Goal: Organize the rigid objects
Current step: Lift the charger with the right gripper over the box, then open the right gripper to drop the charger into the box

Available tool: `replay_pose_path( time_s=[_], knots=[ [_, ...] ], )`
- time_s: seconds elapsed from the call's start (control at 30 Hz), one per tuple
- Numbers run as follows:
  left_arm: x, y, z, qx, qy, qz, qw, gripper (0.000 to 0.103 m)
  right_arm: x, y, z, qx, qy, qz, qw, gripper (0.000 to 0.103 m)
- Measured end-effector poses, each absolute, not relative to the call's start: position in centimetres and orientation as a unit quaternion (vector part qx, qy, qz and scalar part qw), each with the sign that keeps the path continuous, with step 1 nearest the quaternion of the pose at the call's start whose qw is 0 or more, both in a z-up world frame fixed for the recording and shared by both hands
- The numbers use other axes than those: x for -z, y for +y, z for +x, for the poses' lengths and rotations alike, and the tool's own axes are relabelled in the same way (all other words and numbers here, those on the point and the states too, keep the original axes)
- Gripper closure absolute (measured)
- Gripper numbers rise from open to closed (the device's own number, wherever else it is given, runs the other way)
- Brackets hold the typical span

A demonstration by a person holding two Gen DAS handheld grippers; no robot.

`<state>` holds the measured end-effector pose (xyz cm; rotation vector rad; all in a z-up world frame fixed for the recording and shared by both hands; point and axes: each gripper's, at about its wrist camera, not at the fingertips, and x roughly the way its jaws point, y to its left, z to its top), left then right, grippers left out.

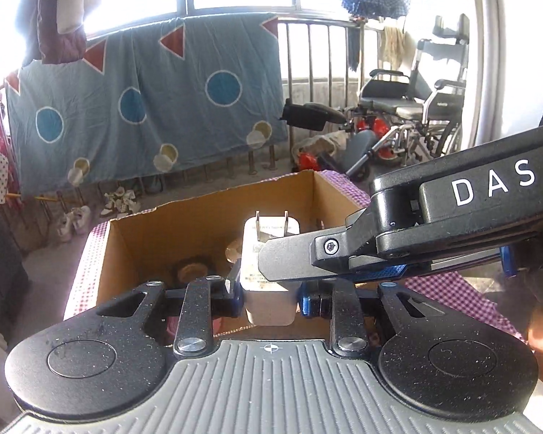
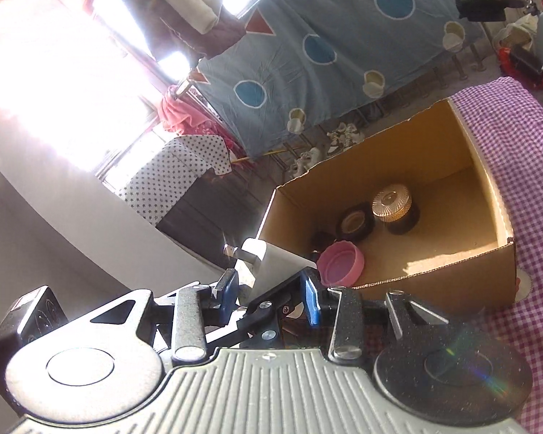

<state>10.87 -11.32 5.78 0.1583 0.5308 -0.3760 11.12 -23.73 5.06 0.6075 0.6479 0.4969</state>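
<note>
Left wrist view: a white plug adapter (image 1: 268, 271) is clamped in the left gripper (image 1: 269, 298) above the cardboard box (image 1: 184, 228), while the right gripper (image 1: 271, 256) is pressed across it. Right wrist view: the right gripper (image 2: 269, 289) is closed on that adapter (image 2: 271, 264), beside the box (image 2: 449, 271); uneven pulling could twist it loose outside the box.

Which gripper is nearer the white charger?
Neither is clearly nearer, as both are on it. The left gripper clamps the white charger by its base. The right gripper reaches in from the right, with the charger's body between its pads.
</note>
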Motion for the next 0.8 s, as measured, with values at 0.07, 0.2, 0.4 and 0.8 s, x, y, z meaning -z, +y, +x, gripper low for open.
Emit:
replay_pose_path(
  time_s=[0.07, 0.2, 0.4, 0.8],
  knots=[
    [-5.4, -11.7, 13.2, 0.184, 0.282, 0.07, 0.939, 0.077, -5.1, -24.2, 13.6, -0.236, 0.331, 0.293, 0.865, 0.062],
    [-3.5, -12.1, 17.2, 0.181, 0.354, 0.042, 0.917, 0.077, -3.2, -24.5, 19.1, -0.223, 0.396, 0.297, 0.84, 0.062],
    [-0.2, -11.5, 21.0, 0.167, 0.438, 0.002, 0.883, 0.077, 0.0, -24.3, 23.8, -0.206, 0.471, 0.282, 0.81, 0.062],
    [1.9, -10.7, 22.6, 0.143, 0.499, -0.018, 0.855, 0.077, 2.5, -23.0, 26.5, -0.198, 0.52, 0.231, 0.798, 0.062]
  ],
)
